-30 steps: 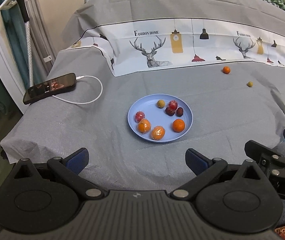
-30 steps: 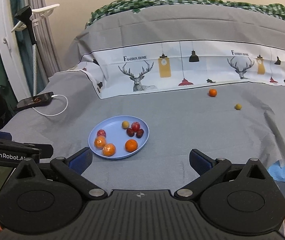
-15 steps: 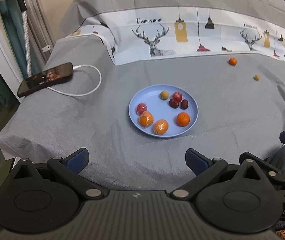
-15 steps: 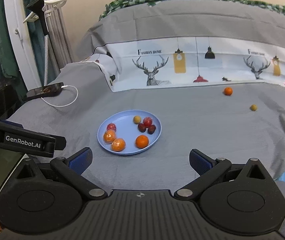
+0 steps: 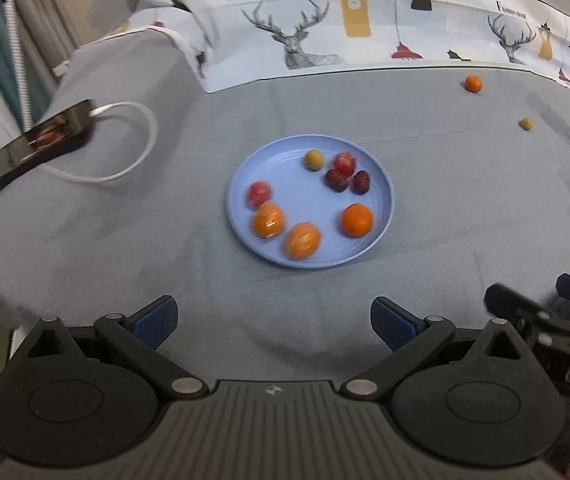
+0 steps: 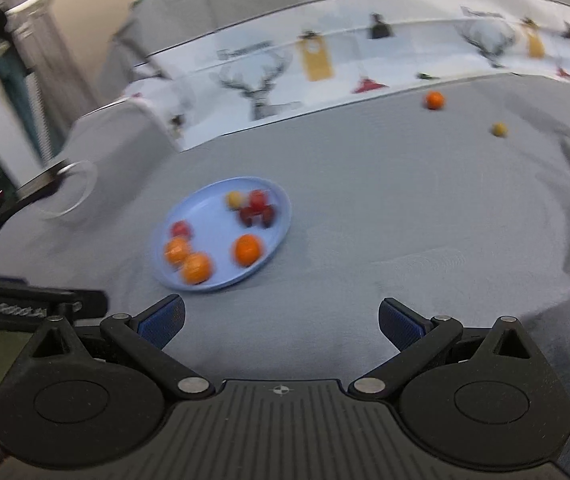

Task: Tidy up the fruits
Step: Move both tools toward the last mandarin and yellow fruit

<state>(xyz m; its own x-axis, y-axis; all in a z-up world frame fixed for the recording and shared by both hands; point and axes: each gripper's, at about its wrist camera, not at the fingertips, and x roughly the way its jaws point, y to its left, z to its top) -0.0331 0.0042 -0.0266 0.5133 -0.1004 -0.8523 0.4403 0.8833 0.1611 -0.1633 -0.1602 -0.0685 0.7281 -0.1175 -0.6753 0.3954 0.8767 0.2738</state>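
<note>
The left gripper [image 5: 272, 317] is spread wide, with nothing between its blue fingertips [image 5: 153, 315], and it hangs over the near part of the grey sheet [image 5: 465, 200]. The right gripper [image 6: 281, 319] is also spread wide and empty, over the same sheet but a little more to the right. In the left view a part of the right gripper shows at the right edge, and in the right view a part of the left gripper shows at the left edge.

Ahead of both grippers lies a blue plate [image 5: 385, 192] on the sheet. It holds three oranges [image 5: 357, 220], two red fruits [image 5: 260, 194], two dark red fruits [image 5: 336, 180] close together and touching the red one behind them, and one small yellow fruit [image 5: 313, 159] at the far side.

Two fruits lie outside the plate, well apart from it at the far right: a loose orange [image 5: 473, 83] near the printed cloth with deer [image 5: 309, 40], and a small yellow-brown fruit [image 5: 526, 123] a little nearer and more to the right. The right view is blurred, but it shows them the same.

At the far left, a phone [image 5: 41, 136] lies on the sheet with a white cable [image 5: 141, 148] plugged in it.
</note>
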